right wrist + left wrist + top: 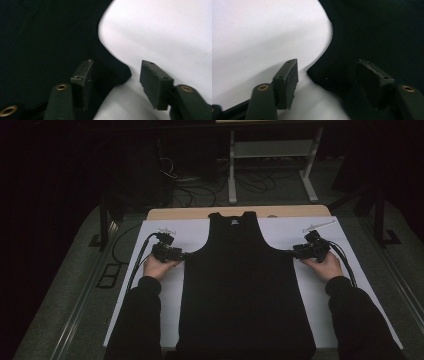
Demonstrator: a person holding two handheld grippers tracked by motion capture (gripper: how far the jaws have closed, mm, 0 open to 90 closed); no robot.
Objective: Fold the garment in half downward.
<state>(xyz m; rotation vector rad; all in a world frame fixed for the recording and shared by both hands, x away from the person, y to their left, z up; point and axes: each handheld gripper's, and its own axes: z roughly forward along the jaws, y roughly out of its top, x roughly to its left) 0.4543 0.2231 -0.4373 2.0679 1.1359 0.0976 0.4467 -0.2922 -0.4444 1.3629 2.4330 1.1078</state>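
Tank top: black sleeveless cotton-looking tank top (245,285) lies flat and face up on the table, hem toward the person, neck at the far end.
Near edge: the hem overhangs or meets the table's front edge between the two dark sleeves (I cannot tell which).
Left hand-held gripper: left hand-held gripper (176,254) sits level at the underarm corner on the person's left; in the left gripper view (327,80) its jaws straddle that corner with a gap on both sides, not yet pinching.
Right hand-held gripper: right hand-held gripper (298,253) mirrors it at the other underarm corner; in the right gripper view (115,80) one jaw lies over the cloth, the other over the sheet, apart from the fabric edge.
Handling: judged light, limp and easily wrinkled; it will sag and fold wherever unsupported.
Where to hold: the seamed underarm corners, thicker and less stretchy than the body.
Surface: white paper-like sheet (310,285) covers the table.
Far end: tan wooden table edge (190,213) beyond the neck.
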